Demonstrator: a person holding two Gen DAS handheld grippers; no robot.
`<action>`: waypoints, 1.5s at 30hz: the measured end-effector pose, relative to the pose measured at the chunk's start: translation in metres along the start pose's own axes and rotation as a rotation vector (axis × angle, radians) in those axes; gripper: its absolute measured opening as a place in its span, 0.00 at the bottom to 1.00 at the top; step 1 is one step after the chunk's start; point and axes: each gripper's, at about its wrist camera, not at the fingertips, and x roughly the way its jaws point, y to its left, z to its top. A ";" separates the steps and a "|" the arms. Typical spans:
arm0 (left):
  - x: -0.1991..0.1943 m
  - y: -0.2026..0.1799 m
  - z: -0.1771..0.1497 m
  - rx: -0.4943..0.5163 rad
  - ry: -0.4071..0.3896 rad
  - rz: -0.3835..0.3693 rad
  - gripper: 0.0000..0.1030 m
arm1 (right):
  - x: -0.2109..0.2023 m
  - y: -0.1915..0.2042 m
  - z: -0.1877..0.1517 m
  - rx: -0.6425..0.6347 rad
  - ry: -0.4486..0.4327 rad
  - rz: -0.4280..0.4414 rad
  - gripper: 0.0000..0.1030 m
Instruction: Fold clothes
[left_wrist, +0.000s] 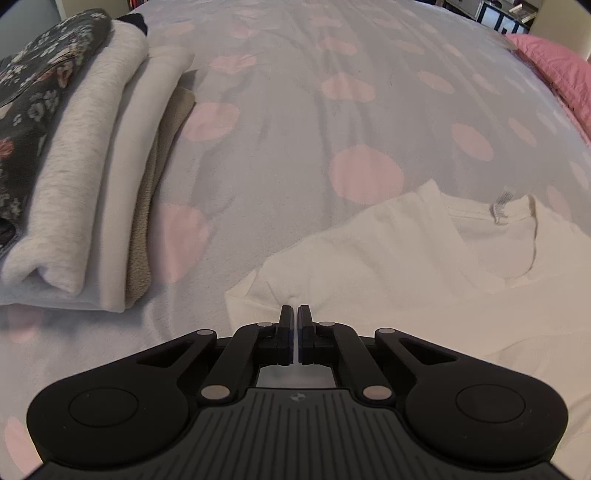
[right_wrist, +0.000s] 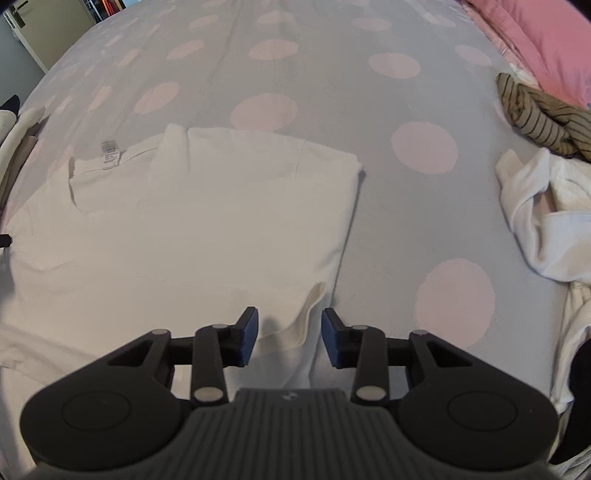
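folded stack (left_wrist: 85, 155) left view, striped garment (right_wrist: 539, 114) right view

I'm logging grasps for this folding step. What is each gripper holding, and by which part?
The left gripper is shut on the white T-shirt at its sleeve. The right gripper is open around a sleeve edge, holding nothing.
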 end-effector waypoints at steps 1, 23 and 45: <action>-0.003 0.003 0.001 -0.006 0.001 -0.005 0.00 | 0.000 0.001 0.000 -0.003 0.001 0.009 0.06; -0.014 0.053 0.004 -0.071 -0.080 0.030 0.00 | -0.018 0.025 0.009 -0.031 -0.196 -0.035 0.20; -0.043 0.058 -0.006 0.003 -0.074 0.058 0.12 | 0.016 0.069 -0.032 -0.231 -0.036 -0.173 0.62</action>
